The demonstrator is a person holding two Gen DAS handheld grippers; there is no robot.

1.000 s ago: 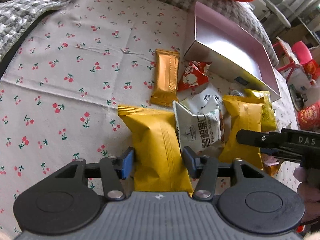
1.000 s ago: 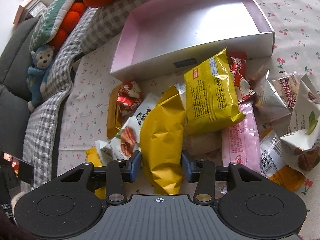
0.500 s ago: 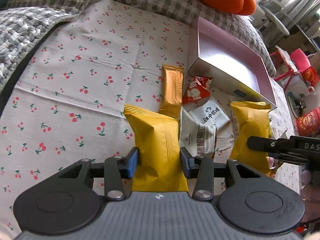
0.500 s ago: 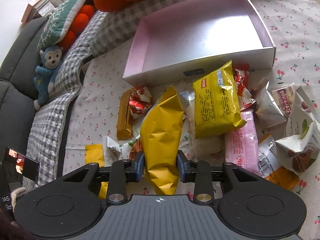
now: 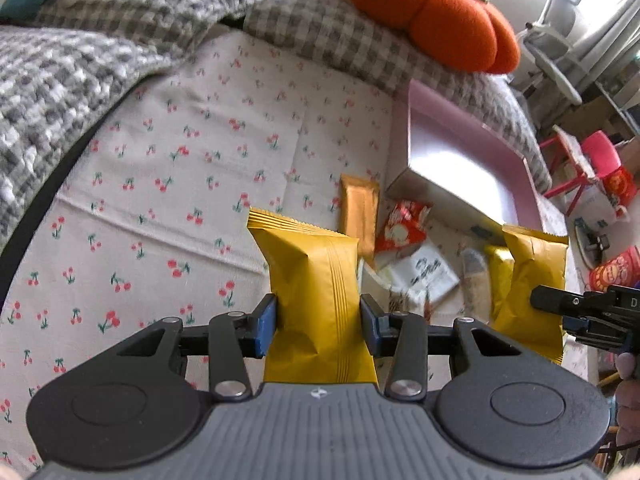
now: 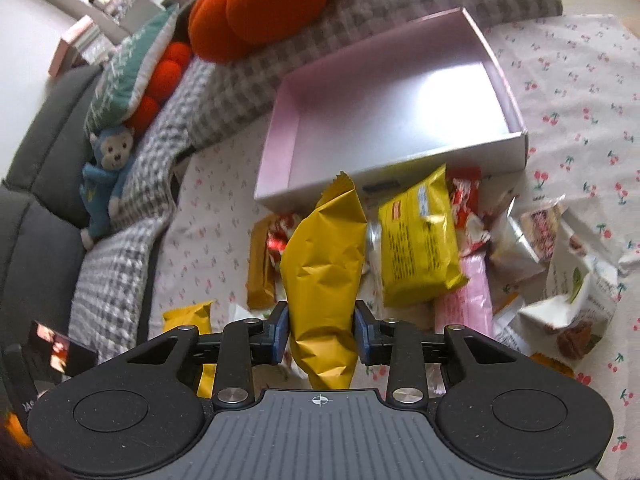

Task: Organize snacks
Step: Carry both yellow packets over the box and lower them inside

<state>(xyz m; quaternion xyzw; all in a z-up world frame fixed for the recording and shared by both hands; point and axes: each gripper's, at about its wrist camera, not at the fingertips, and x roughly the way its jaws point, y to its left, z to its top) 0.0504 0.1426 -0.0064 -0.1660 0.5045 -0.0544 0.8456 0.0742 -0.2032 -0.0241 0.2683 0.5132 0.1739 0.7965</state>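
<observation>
**Both grippers up w/ a yellow pack each, pink box empty**

Left gripper (image 5: 318, 322) is clamped on a plain golden-yellow foil snack packet (image 5: 316, 280); blue pads press into both sides, the packet stands upright btwn them, its crimped top edge over the cherry-print white cloth (image 5: 160, 184). Right gripper (image 6: 320, 334) pinches a crumpled yellow foil snack pouch (image 6: 324, 276) the same way, squeezed at the lower half, its pointed top leaning toward the shallow pink cardboard box (image 6: 280, 160). In the left view that same pouch shows at right, w/ the other gripper's black finger in front of it.

The box sits on the cloth beyond the snack pile, open side up, its near white wall just behind the heap. Nothing lies inside it.

Rest of the snacks lie loose on the cloth near the box:
- yellow printed snack bag (image 6: 418, 244), just right of the held pouch
- long orange-gold wrapper bar (image 5: 358, 216), beside a red-and-white sachet (image 5: 402, 228)
- pink flat packet (image 6: 466, 300), partly under the yellow bag
- white nut sachets (image 6: 568, 308) at far right

Behind the box: grey checked blanket (image 6: 224, 92), orange pumpkin-shaped plush cushion (image 5: 424, 12), blue toy monkey (image 6: 106, 176).
</observation>
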